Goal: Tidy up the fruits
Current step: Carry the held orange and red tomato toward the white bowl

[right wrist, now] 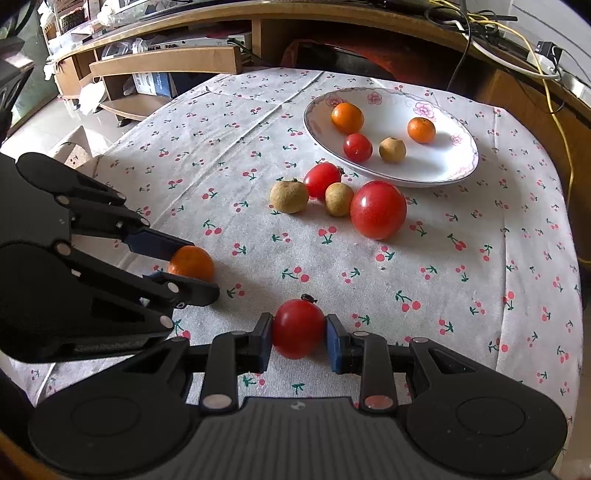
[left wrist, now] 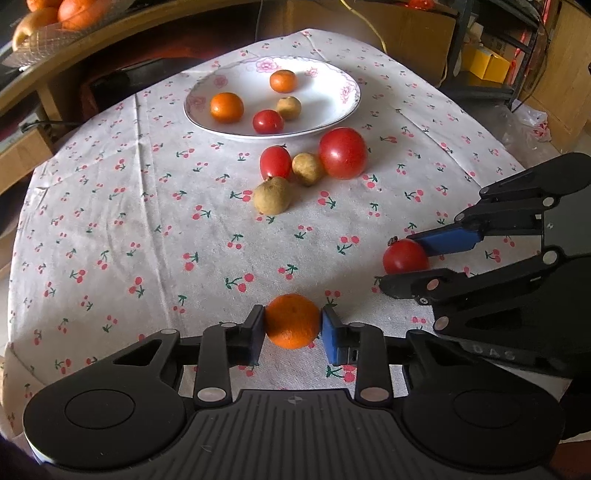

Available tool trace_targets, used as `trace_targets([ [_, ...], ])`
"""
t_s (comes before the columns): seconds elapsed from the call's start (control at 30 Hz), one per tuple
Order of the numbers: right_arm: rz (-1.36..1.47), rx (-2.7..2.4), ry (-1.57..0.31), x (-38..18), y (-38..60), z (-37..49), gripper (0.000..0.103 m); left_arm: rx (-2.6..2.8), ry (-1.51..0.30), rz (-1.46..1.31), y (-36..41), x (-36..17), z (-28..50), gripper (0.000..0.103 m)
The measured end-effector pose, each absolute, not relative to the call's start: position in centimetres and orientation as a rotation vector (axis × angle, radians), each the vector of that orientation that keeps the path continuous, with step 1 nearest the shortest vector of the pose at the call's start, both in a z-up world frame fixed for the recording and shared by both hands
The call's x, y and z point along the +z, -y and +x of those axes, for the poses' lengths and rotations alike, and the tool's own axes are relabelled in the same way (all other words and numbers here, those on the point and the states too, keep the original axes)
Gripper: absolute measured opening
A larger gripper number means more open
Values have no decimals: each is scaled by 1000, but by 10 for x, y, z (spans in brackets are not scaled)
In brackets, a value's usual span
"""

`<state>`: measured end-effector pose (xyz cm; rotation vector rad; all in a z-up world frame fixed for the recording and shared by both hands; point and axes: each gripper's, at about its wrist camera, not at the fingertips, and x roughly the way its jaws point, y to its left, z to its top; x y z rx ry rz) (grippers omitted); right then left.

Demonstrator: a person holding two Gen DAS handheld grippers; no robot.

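With a small round orange mandarin (left wrist: 292, 321) clamped by the left gripper (left wrist: 292, 326) and a small red tomato (right wrist: 298, 328) by the right gripper (right wrist: 298, 332), both low over the cherry-print tablecloth (left wrist: 147, 221), a carry to the white floral-rimmed plate (left wrist: 332, 110) is judged next.

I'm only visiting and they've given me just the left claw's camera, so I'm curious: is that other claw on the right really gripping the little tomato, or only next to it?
Observer: Gripping it. The right claw's own camera looks straight down the right claw, and a pad presses each side of the small tomato.
Operator: What's behind the plate? It's all dark for me.
Observer: Past the plate, on the wooden desk, lies a white power strip with black, white and yellow cables running to it.
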<state>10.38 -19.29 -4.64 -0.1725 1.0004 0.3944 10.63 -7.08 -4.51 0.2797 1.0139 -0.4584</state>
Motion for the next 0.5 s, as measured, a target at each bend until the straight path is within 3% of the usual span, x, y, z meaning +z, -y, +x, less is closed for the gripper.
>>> trace_targets([
  [0.5,-130,359,-976,-35,196,117,31,-424,-967,247,77,-32,124,37],
])
